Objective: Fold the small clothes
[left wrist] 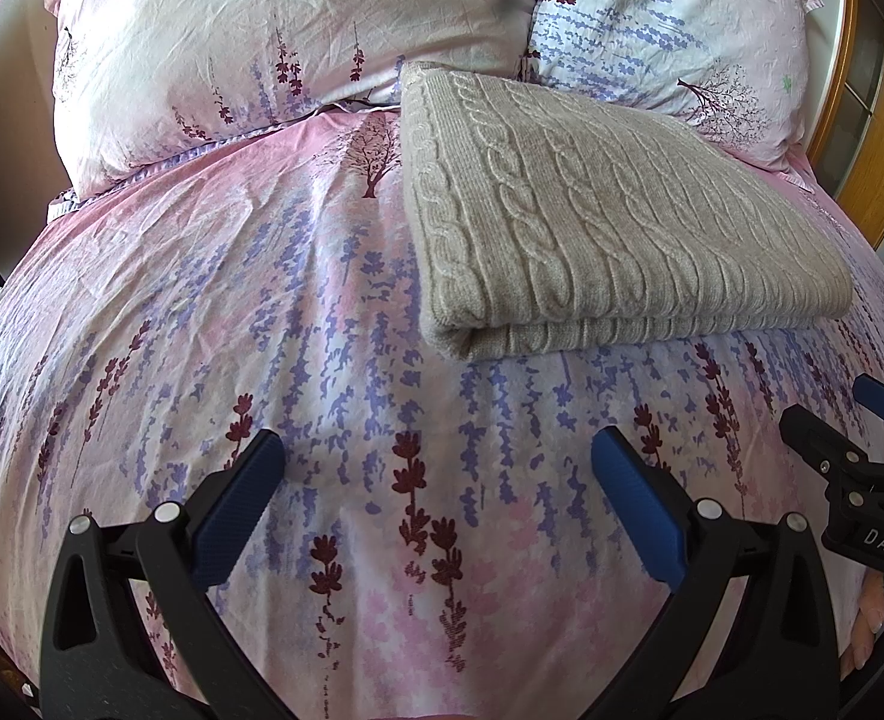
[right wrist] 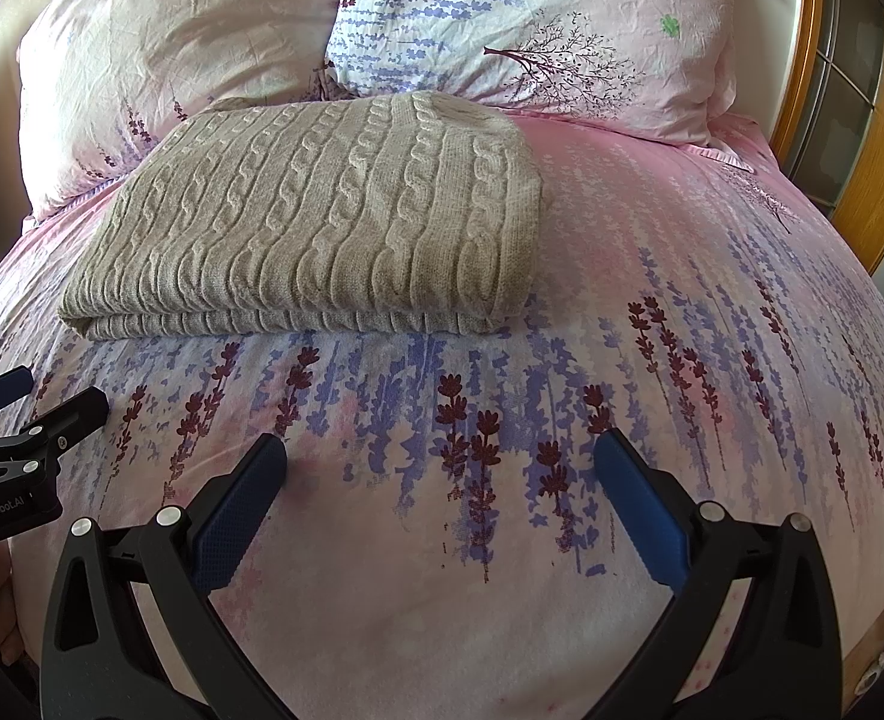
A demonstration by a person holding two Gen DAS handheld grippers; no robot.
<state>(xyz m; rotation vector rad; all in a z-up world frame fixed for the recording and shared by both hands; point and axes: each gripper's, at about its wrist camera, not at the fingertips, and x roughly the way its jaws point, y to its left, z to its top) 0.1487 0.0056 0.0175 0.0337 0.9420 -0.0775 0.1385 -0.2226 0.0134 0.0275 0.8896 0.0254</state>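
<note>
Two grippers, left gripper (left wrist: 435, 459) and right gripper (right wrist: 438, 459), hovered with fingers wide and empty, since the beige cable-knit sweater (right wrist: 315, 222) already lay folded at centre frame on the floral bed (right wrist: 652, 300).

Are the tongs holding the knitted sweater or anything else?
No, nothing is held. The left tongs and right tongs are both open over the bedspread, apart from the folded cable-knit sweater.

Legible markings, two items: "DAS" in pale letters on a small label plate on the black body of the right gripper (left wrist: 880, 414), seen at the right edge of the left wrist view. "GenRobot.AI" in pale letters on the black housing of the left gripper (right wrist: 33, 399), at the left edge of the right wrist view.
</note>
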